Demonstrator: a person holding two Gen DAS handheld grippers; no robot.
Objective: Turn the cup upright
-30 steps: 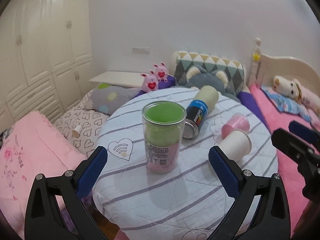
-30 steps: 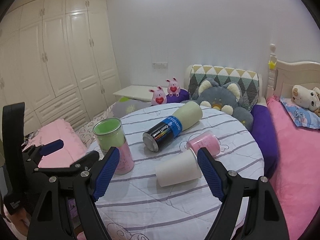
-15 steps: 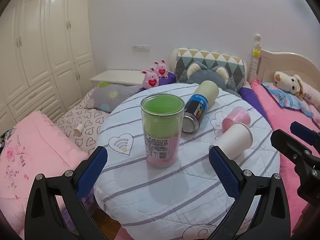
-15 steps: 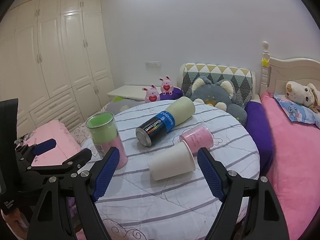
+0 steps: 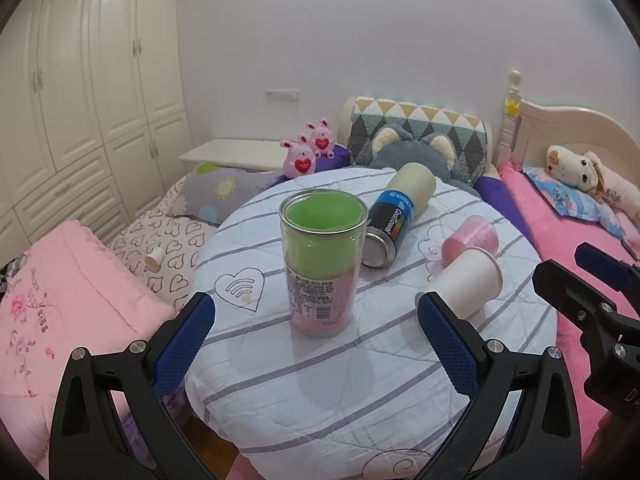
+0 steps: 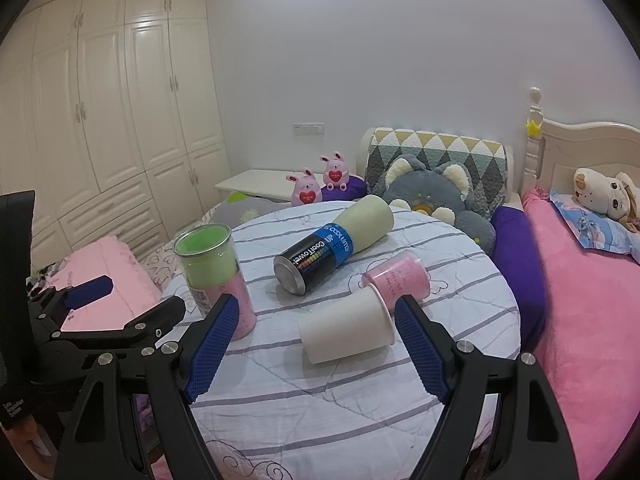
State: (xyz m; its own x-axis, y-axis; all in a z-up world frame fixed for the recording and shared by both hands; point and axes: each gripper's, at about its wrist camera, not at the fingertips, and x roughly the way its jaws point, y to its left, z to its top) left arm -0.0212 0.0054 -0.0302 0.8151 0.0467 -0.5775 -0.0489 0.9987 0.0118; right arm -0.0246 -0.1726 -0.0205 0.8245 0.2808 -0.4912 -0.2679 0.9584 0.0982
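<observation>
Right gripper (image 6: 312, 344), jaws spread wide and empty, I hold short of the white cup (image 6: 347, 332) lying on its side on the tabletop (image 6: 320, 400) directly ahead, aligned to straddle it.

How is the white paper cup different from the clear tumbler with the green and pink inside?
The white paper cup lies on its side; the clear tumbler with green and pink inside stands upright. The paper cup is opaque, plain and shorter; the tumbler is see-through and labelled. Both rest on the striped tablecloth.

The white paper cup (image 6: 347, 330) lay on its side at lower center of the right wrist view, rim touching a toppled pink cup (image 6: 398, 278).
</observation>
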